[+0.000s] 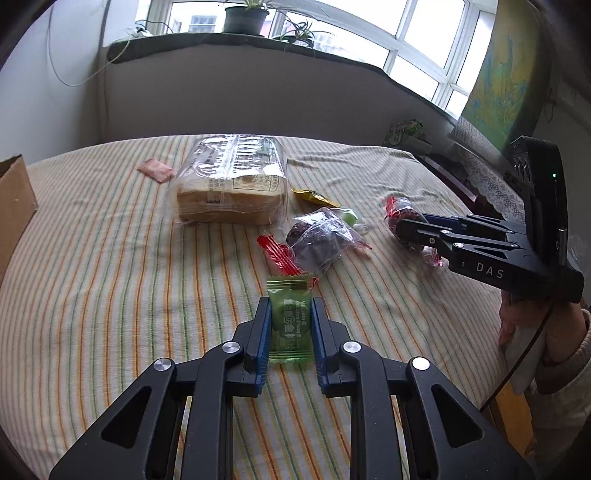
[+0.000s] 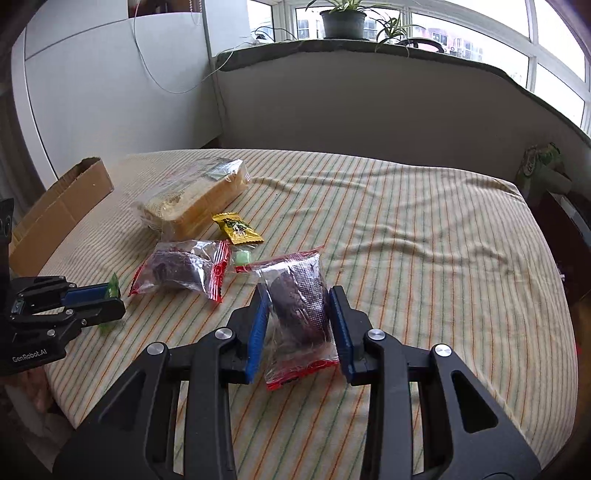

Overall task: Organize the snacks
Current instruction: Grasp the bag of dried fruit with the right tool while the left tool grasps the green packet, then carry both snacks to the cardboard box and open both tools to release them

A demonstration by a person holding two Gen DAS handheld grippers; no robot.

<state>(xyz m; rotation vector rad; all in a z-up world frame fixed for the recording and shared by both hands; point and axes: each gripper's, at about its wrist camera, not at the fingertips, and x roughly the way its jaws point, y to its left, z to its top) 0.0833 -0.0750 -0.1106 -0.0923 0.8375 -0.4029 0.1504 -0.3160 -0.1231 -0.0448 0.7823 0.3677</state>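
Note:
My left gripper is shut on a green candy packet, held just above the striped tablecloth. My right gripper is shut on a clear red-edged packet of dark snack; it shows at the right in the left wrist view. A second dark snack packet lies on the table, beside a yellow packet and a small light-green candy. A bagged loaf of bread lies behind them.
A cardboard box stands at the table's left edge. A pink sachet lies left of the bread. A green bag sits off the far right corner. The windowsill holds potted plants.

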